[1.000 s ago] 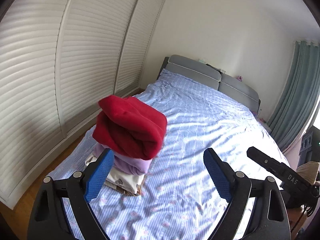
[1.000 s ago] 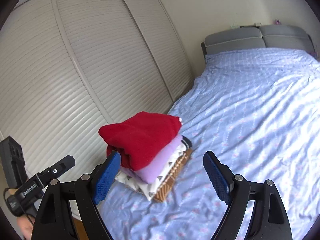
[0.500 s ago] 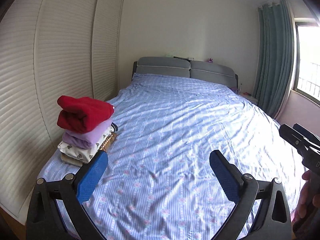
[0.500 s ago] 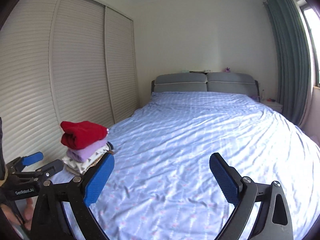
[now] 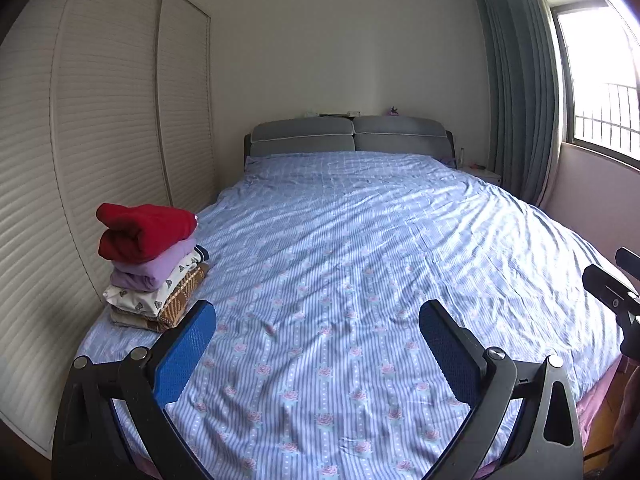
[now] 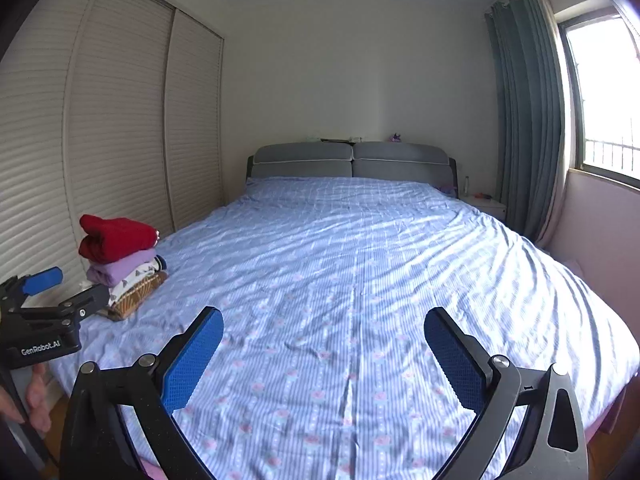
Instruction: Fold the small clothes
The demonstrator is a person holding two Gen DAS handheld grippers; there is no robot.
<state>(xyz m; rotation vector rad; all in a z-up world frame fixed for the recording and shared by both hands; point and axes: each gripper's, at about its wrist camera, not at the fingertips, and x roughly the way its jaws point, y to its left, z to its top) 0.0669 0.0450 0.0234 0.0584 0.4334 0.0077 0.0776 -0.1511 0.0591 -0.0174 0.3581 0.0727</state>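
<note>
A pile of folded clothes sits on the near left corner of the bed: a red garment point(image 5: 148, 232) on top, then a lilac one point(image 5: 156, 270), a white patterned one point(image 5: 144, 300) and a brown patterned one point(image 5: 182, 304). The right wrist view shows the same pile point(image 6: 120, 264) further off. My left gripper point(image 5: 318, 312) is open and empty, to the right of the pile and back from it. My right gripper point(image 6: 324, 316) is over the middle of the bed, its jaws still opening with nothing between them.
The bed point(image 5: 360, 248) has a wrinkled blue striped sheet and a grey headboard point(image 5: 348, 134). Slatted wardrobe doors point(image 5: 100, 140) run along the left side. Green curtains point(image 5: 520, 100), a window and a small nightstand point(image 5: 482, 176) stand at the right.
Both grippers have pulled back from the pile and swung right toward the bed's middle. The red garment, close between the jaws before, now lies on the pile far to the left.
</note>
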